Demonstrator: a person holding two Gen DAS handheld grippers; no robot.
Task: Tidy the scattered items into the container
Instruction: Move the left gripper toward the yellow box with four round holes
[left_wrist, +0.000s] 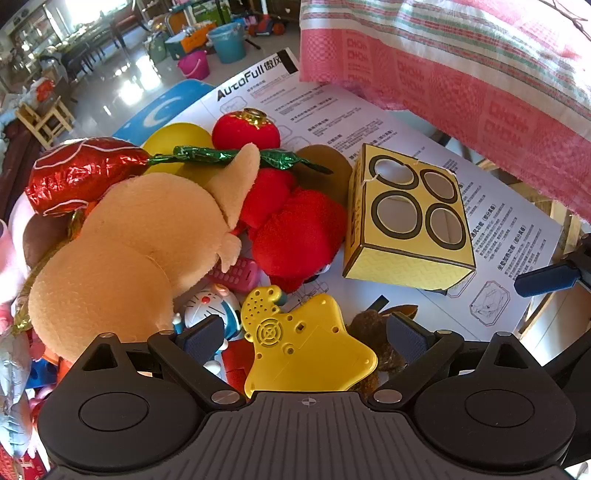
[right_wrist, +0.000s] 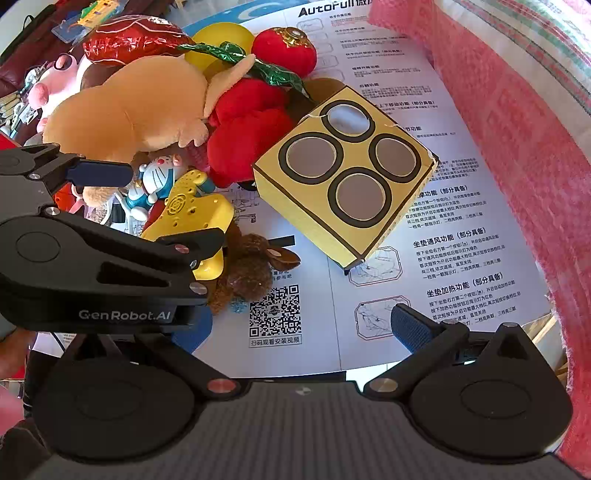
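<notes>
Sunlit clutter is filling a room behind a white printed instruction sheet (right_wrist: 369, 295) that is covering the table. Both tongs are standing wide apart and holding nothing. The left tongs (left_wrist: 306, 328) are hovering over a yellow plastic star-shaped toy (left_wrist: 306, 354) at the near edge of the toy pile, so a first pick seems to be starting; closing on it looks like the next move. Behind it are lying a tan plush animal (left_wrist: 147, 229), a red plush toy (left_wrist: 295, 229) and a yellow cardboard box with four ringed holes (right_wrist: 343, 177). The right tongs (right_wrist: 258, 325) are waiting over bare sheet near the front edge. A pink woven sack (right_wrist: 517, 147), likely the container, is crowding the right edge, leaving open room only between box and sack.
</notes>
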